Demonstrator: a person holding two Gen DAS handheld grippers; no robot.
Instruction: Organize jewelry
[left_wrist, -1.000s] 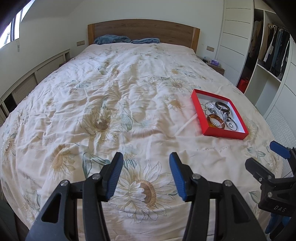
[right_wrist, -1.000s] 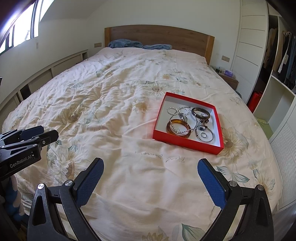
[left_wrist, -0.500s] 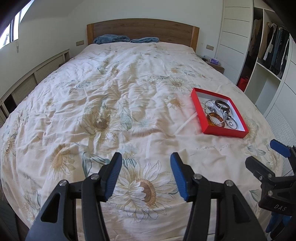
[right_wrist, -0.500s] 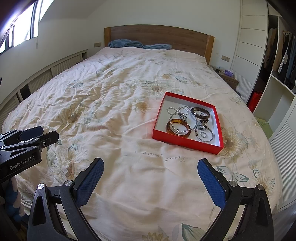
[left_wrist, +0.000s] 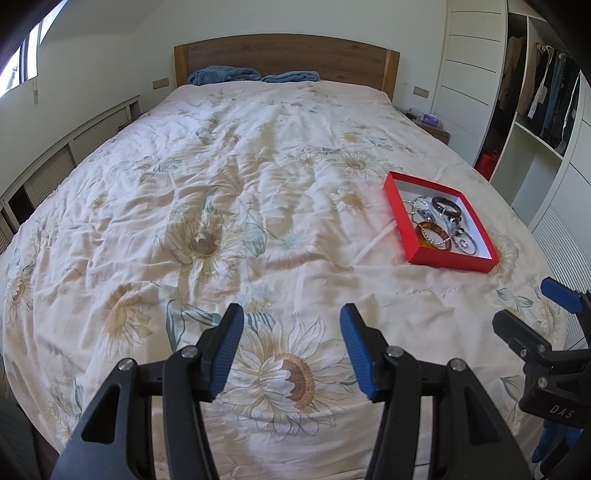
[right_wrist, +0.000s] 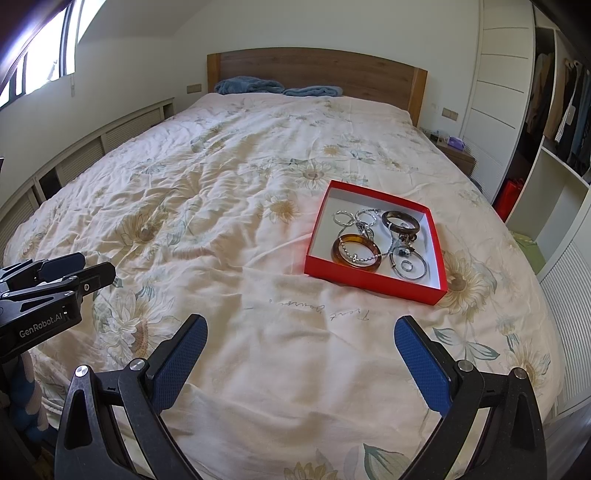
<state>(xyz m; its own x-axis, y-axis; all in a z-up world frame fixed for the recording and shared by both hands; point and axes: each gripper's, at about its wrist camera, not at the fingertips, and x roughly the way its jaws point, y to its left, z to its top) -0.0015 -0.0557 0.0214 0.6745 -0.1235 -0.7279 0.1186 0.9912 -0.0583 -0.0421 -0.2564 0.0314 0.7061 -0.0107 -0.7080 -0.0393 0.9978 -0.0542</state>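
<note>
Nearest the lens, the left tool (left_wrist: 291, 349) is hanging over the foot of the bed (left_wrist: 258, 192), its ribbed blue pads (left_wrist: 228, 352) standing moderately apart, released and gripping nothing. The right tool (right_wrist: 301, 360) is spreading much wider, its cross-hatched blue pads (right_wrist: 421, 363) also released and touching nothing, hovering above the quilt. Each tool is showing at the edge of the other's view, black and angular.

Beyond them the quilt is lying rumpled, a soft cream fabric printed with sunflowers (left_wrist: 291, 373) and a line of cursive script (right_wrist: 321, 308).

Farther on, toward the bed's right side, a shallow rectangular red tray (right_wrist: 373, 282) with a white inside is resting flat on the quilt. Inside it the jewelry is lying tangled together: a glossy amber bangle (right_wrist: 356, 251) with a silver beaded chain draped across it, a dark brown bangle (right_wrist: 400, 222), thin silver hoops (right_wrist: 343, 218) and a small ring (right_wrist: 406, 264).

At the far end, folded blue towels (right_wrist: 255, 85) are sitting against a wooden headboard (right_wrist: 317, 72).
</note>
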